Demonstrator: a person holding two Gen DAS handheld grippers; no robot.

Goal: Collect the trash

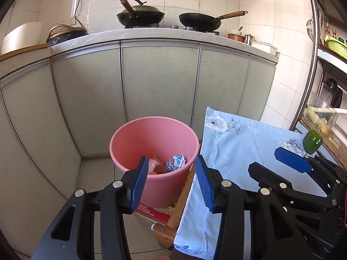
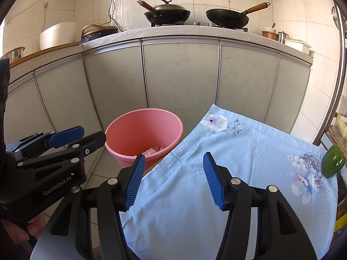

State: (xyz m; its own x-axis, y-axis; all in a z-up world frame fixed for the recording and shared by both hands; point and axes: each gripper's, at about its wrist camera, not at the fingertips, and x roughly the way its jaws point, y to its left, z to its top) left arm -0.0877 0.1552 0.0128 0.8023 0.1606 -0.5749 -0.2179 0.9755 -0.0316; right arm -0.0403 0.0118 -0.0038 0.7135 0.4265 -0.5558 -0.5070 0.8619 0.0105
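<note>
above the round pink plastic bucket (image 1: 151,151), where crumpled paper trash (image 1: 176,162) already lies, the left gripper (image 1: 171,182) and right gripper (image 2: 173,179) both gape empty, so any careless swing could tip the bucket.

The right hand-held gripper (image 2: 173,179) hangs with its blue pads apart and nothing between them, over a light blue flowered cloth (image 2: 238,162) covering the worktop. Ahead and left of it stands a pink bucket (image 2: 143,130) holding crumpled scraps (image 2: 151,151). Far to its right lies a green pepper (image 2: 333,161). The left hand-held gripper (image 2: 86,135) hovers at its left, jaws apart.
</note>
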